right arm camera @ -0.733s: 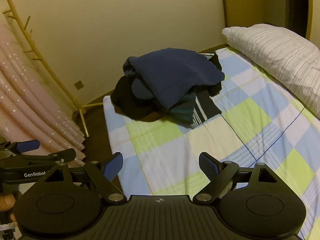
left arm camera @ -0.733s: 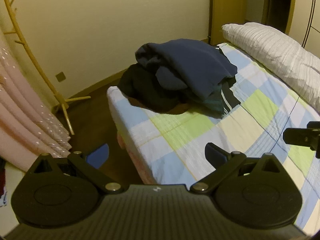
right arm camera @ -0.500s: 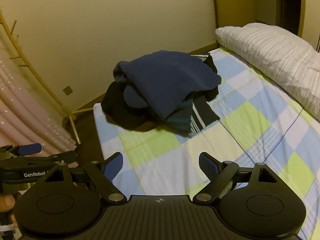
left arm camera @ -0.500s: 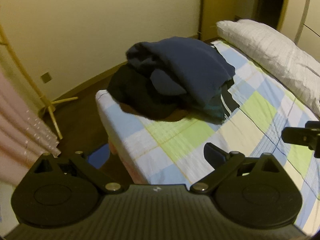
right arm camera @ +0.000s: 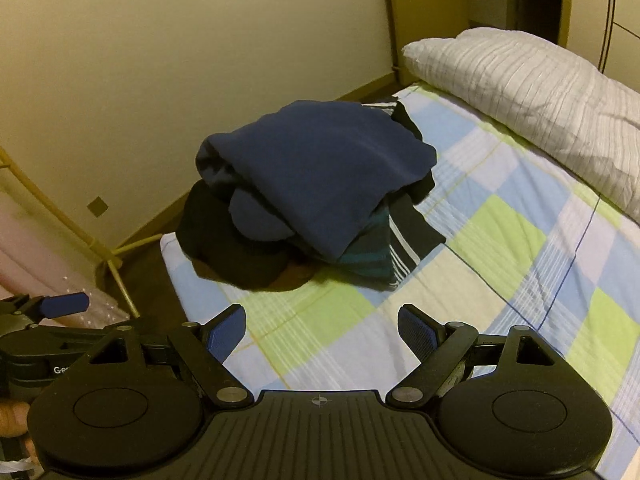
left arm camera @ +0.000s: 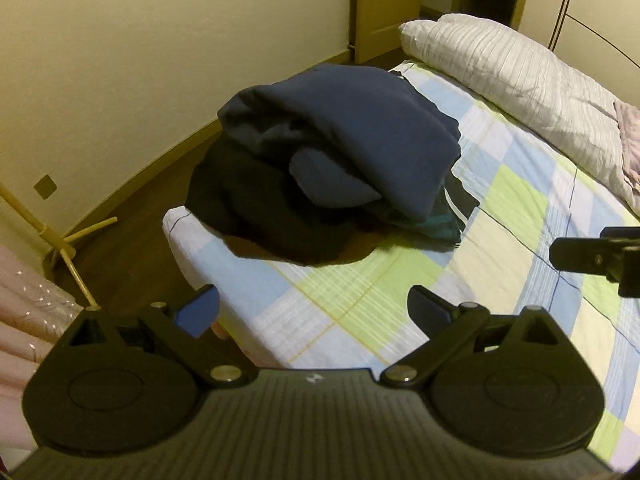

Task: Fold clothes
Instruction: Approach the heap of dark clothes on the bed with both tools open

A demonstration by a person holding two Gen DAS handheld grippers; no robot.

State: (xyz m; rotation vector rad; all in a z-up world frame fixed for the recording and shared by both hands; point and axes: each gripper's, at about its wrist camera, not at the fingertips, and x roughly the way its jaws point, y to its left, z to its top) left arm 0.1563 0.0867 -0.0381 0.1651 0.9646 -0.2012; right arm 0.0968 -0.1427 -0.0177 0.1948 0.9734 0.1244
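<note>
A heap of clothes lies at the near-left corner of the bed: a navy blue garment (left arm camera: 372,132) (right arm camera: 320,168) on top, a black one (left arm camera: 260,216) (right arm camera: 224,240) under its left side, and a dark striped one (right arm camera: 384,256) at its right. My left gripper (left arm camera: 312,312) is open and empty, short of the heap over the bed's corner. My right gripper (right arm camera: 322,332) is open and empty, also short of the heap. Each gripper shows at the edge of the other's view.
The bed has a blue, green and white checked sheet (left arm camera: 500,216) (right arm camera: 500,240). A white striped pillow (left arm camera: 512,76) (right arm camera: 532,92) lies at the far right. A yellow coat stand (right arm camera: 108,256) and pink cloth (left arm camera: 28,312) stand on the dark floor to the left.
Both grippers have moved forward towards the heap, which now looks larger and closer. Both stay open.
</note>
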